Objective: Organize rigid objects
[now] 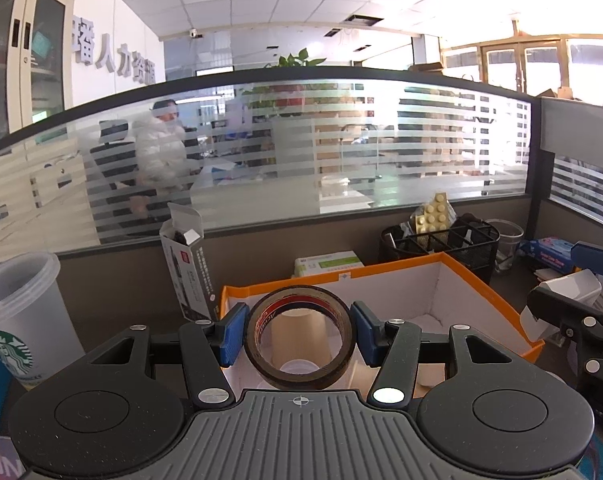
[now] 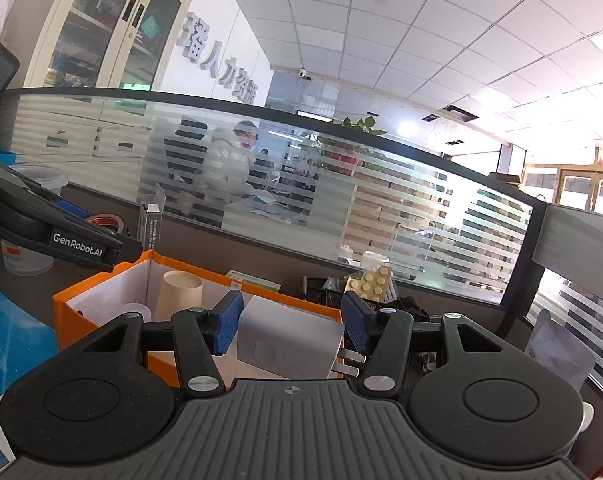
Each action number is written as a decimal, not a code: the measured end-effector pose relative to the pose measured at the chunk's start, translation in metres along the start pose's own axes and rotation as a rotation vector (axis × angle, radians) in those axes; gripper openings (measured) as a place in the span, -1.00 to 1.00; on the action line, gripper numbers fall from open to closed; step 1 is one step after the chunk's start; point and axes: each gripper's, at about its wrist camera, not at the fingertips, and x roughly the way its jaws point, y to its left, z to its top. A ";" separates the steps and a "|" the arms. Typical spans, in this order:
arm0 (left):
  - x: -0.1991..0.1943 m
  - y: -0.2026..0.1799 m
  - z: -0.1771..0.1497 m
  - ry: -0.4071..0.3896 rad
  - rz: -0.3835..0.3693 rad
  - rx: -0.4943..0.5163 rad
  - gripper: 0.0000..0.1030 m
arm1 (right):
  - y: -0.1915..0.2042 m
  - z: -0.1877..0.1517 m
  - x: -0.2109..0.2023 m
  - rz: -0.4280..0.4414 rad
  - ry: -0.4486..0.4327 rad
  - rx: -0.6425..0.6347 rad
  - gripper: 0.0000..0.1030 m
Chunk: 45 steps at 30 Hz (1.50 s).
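My left gripper (image 1: 300, 332) is shut on a brown tape roll (image 1: 300, 372), held upright over the near edge of the orange box (image 1: 489, 296). Through the roll I see a beige cup and a clear lid inside the box. My right gripper (image 2: 291, 330) is shut on a white plug adapter (image 2: 289, 344), its two metal prongs pointing right, above the box's near right rim (image 2: 101, 284). A beige cup (image 2: 180, 294) stands inside the box. The right gripper shows at the right of the left wrist view (image 1: 573, 316); the left gripper's body shows at the left of the right wrist view (image 2: 61, 232).
A Starbucks cup (image 1: 17, 312) stands at the left. An open dark carton (image 1: 189, 268) leans by the box's far left corner. A black mesh organizer (image 1: 445, 240) with pill blisters sits behind the box, against a glass partition. A green-white packet (image 1: 327, 262) lies behind the box.
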 end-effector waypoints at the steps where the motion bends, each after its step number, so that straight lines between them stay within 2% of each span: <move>1: 0.003 0.001 0.001 0.003 -0.001 -0.003 0.03 | 0.000 0.001 0.002 0.000 0.000 0.000 -0.01; 26: 0.056 0.008 -0.006 0.093 0.022 -0.033 0.03 | -0.004 -0.003 0.048 0.032 0.052 0.052 -0.01; 32: 0.071 0.007 -0.007 0.123 0.020 -0.033 0.03 | -0.008 -0.004 0.068 0.076 0.088 0.100 -0.01; 45: 0.099 -0.008 -0.007 0.185 0.011 -0.004 0.03 | -0.007 -0.008 0.107 0.095 0.158 0.106 0.00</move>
